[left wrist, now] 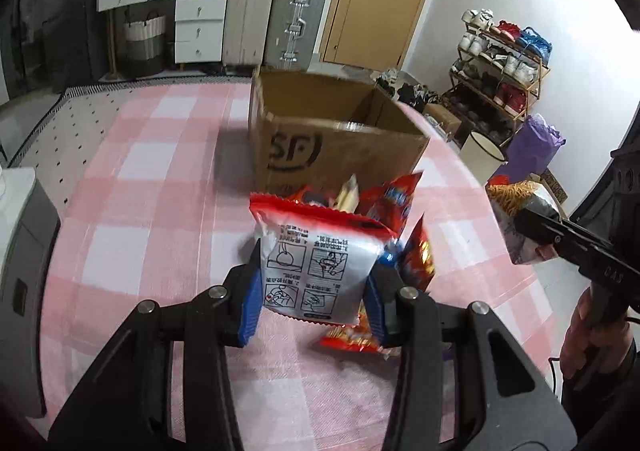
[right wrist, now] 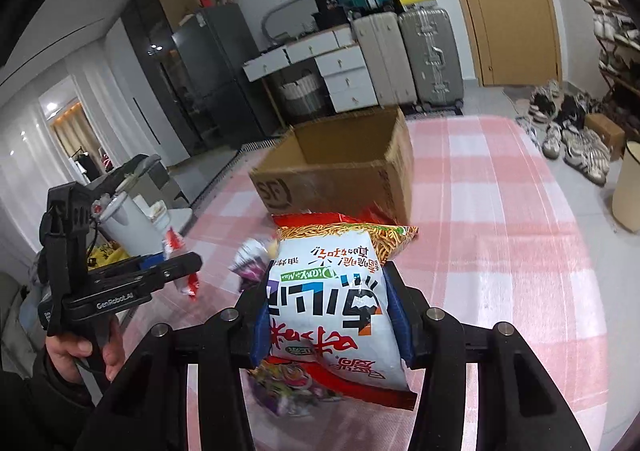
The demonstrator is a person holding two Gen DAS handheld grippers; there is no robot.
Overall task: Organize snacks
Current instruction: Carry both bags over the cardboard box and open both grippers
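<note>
Tabletop [left wrist: 140, 171] with pink check cloth, one open cardboard box [left wrist: 332, 143] standing on it toward the far side, looks empty inside as far as visible. Two claws, each clenched on one snack bag and held above the cloth, short of the box. Left claw [left wrist: 316, 283] grasps a red-and-silver bag [left wrist: 316, 263] by its lower sides, printed instruction panels facing the camera, blue pads pressing both edges. Right claw [right wrist: 332, 315] grasps a white noodle bag [right wrist: 332, 303] the same way, print upside down, top edge pointing at the box. Loose pile of snacks [left wrist: 384, 207] lies on the cloth between the claws and the box: at least three or four red packets in the left view, a purple packet [right wrist: 292, 383] under the right claw; exact count can't tell, blurred and overlapping. Handling guess: bags are light, soft, air-puffed, glossy film so slippery; contents crush easily. Best hold is across the flat body or at a sealed seam, gentle squeeze, not the puffed middle. One hand [left wrist: 592, 335] seen on the right handle.
</note>
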